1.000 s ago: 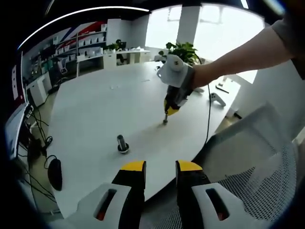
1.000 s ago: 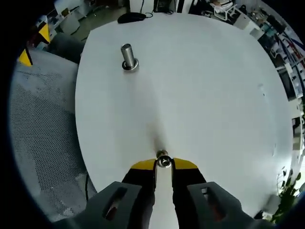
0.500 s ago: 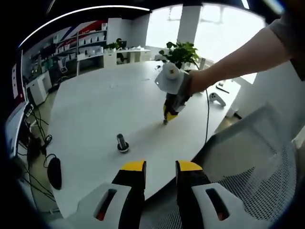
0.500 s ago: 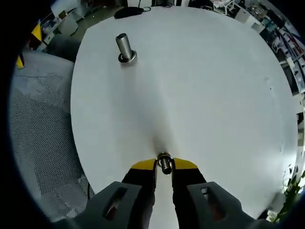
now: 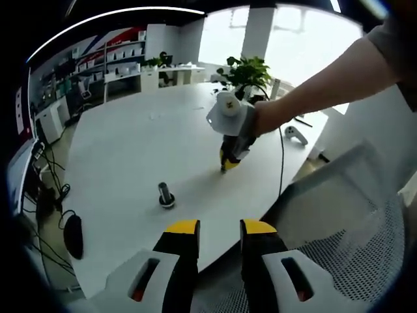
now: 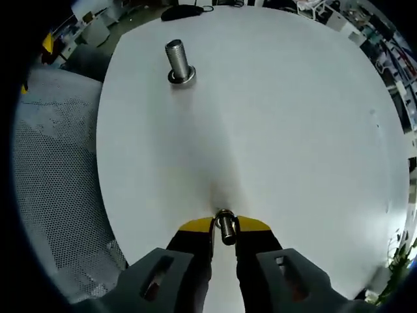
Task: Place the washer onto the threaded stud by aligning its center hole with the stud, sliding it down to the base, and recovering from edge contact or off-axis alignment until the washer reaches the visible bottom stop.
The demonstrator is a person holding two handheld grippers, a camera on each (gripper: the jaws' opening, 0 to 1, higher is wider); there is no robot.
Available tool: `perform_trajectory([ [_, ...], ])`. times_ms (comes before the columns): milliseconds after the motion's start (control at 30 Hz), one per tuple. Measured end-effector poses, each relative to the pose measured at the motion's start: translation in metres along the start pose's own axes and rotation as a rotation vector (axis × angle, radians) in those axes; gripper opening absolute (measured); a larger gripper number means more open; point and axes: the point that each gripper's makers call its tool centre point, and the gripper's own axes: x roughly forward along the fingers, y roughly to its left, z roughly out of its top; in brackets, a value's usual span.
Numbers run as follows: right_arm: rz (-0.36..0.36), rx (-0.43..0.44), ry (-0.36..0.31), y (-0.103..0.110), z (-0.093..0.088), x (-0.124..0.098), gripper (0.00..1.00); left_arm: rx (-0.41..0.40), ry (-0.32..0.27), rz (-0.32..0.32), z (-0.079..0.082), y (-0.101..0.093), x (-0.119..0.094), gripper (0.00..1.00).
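Note:
The threaded stud (image 6: 177,62) stands upright on its round base on the white table (image 6: 280,117), far ahead of my right gripper (image 6: 225,225). That gripper is shut on the washer (image 6: 225,227), a small metal ring pinched between its yellow-tipped jaws just above the tabletop. In the left gripper view the stud (image 5: 165,194) is small and near the table's front edge. Beyond it the right gripper (image 5: 228,164) points down at the table, held by a person's hand. My left gripper (image 5: 218,228) hangs open off the table's edge with nothing between its jaws.
A grey mesh chair (image 5: 339,222) stands beside the table, also visible as mesh chair (image 6: 52,169). A black mouse (image 6: 189,9) lies past the stud. A potted plant (image 5: 247,68), a controller (image 5: 296,135) and a cable (image 5: 284,156) are at the table's far side.
The right gripper has lifted the washer slightly and shifted toward the stud. The left gripper has stayed still.

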Motion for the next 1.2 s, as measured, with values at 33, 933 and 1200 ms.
perform_trajectory([
  [33,-0.001,0.009,-0.001,0.0,0.0,0.0,0.14,0.001,0.0,-0.001,0.0,0.0,0.0,0.22],
  [933,-0.1,0.239,-0.188,0.004,-0.021,-0.048,0.21,0.017,-0.029,-0.036,0.006,-0.008,-0.001,0.23],
  [1200,-0.202,0.384,-0.381,0.009,-0.028,-0.101,0.21,0.042,-0.033,-0.051,0.008,-0.013,-0.001,0.23],
])
